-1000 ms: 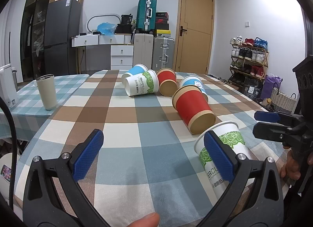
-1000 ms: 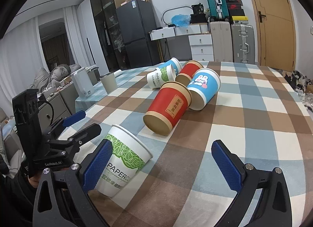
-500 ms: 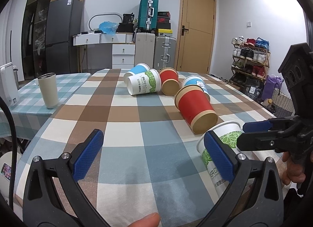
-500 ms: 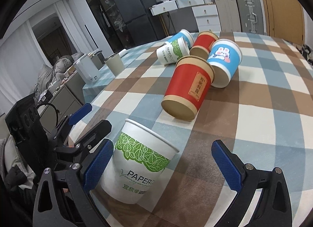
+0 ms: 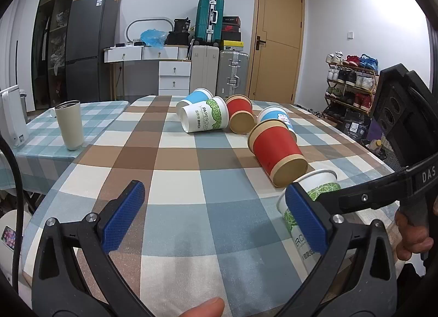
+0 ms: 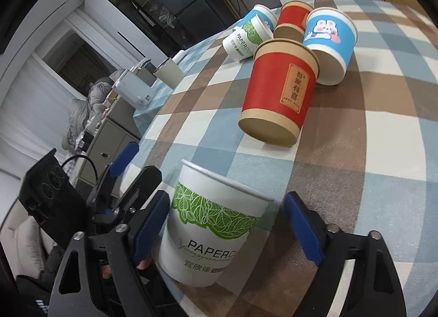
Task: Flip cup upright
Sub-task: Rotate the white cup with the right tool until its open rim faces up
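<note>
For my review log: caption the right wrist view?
Open right gripper straddles a white leaf-print paper cup; five more cups lie beyond.

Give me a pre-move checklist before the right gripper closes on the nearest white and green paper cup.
1. White and green cup sits between the right gripper fingers: ok.
2. Right jaws wide enough: ok, open with a gap on one side.
3. Left gripper out of the way: not ok, it is open and its finger sits close beside the cup.
4. Red cup clear of the grasp: ok, lying apart, further up the table.
5. Cup orientation: cannot tell whether it is tipped or already upright.
</note>
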`<state>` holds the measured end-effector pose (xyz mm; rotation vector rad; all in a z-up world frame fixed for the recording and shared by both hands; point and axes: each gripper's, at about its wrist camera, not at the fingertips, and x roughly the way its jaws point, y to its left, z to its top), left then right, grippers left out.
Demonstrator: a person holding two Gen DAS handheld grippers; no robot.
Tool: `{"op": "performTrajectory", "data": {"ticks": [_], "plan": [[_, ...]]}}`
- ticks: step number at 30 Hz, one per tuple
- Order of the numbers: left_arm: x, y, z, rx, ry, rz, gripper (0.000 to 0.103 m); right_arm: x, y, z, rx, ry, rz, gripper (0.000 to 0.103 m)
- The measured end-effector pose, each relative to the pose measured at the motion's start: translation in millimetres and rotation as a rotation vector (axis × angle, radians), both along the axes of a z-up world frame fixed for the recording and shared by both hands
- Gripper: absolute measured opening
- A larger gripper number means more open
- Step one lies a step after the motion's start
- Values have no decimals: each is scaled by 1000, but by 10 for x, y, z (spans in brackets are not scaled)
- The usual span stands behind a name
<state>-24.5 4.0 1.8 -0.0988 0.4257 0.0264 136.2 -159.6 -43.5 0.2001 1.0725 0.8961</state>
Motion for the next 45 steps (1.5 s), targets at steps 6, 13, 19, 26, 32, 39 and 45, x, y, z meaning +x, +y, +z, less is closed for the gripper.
{"op": "performTrajectory", "data": {"ticks": [6, 13, 19, 26, 32, 39, 45], "plan": [[0, 0, 1, 0, 0, 0, 102, -19, -40, 7, 25, 3, -4, 77], [0, 1, 1, -1, 0, 0, 102, -131, -98, 188, 11, -176, -49, 77], [-3, 12, 12, -2, -4, 2, 102, -415, -4, 360, -99, -497, -88, 77], [-3, 16, 11, -1, -3, 8, 102, -559, 154, 347, -208, -733, -142, 76], [-3, 33, 32, -11, -6, 13, 102, -532, 154, 308, -223, -767, -166, 76], [-1, 31, 33, -14, -6, 12, 102, -592, 132, 245, -239, -777, -157, 76], [0, 30, 34, -12, -6, 13, 102, -706, 86, 199, -223, -764, -102, 66]]}}
